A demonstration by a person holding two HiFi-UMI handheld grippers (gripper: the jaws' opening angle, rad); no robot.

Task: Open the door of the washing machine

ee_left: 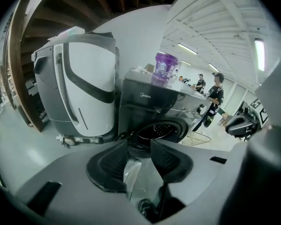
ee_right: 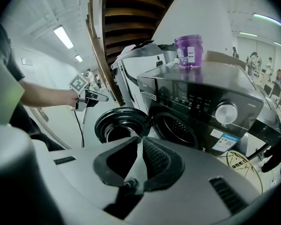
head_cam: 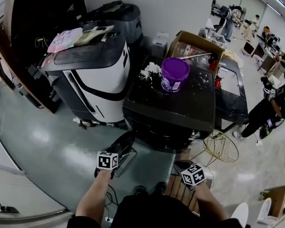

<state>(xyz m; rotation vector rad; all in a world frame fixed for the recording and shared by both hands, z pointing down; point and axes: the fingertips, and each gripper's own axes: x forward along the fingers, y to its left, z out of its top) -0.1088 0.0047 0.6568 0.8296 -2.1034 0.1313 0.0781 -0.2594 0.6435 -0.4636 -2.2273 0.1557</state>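
Observation:
The black front-loading washing machine (head_cam: 180, 109) stands in the middle with a purple tub (head_cam: 175, 74) on top. Its round door (ee_right: 122, 124) hangs swung open to the left, and the drum opening (ee_right: 175, 130) is exposed. My left gripper (ee_left: 139, 143) is open with nothing between its fingers and looks at the drum opening (ee_left: 161, 131). In the right gripper view the left gripper (ee_right: 86, 96) hovers left of the door, apart from it. My right gripper (ee_right: 140, 140) is shut and empty, in front of the machine.
A white and grey appliance (head_cam: 92, 75) stands close to the left of the washer. A cardboard box (head_cam: 194, 44) sits behind, and a wire basket (head_cam: 221, 147) lies on the floor at the right. People (head_cam: 270, 110) stand at the right.

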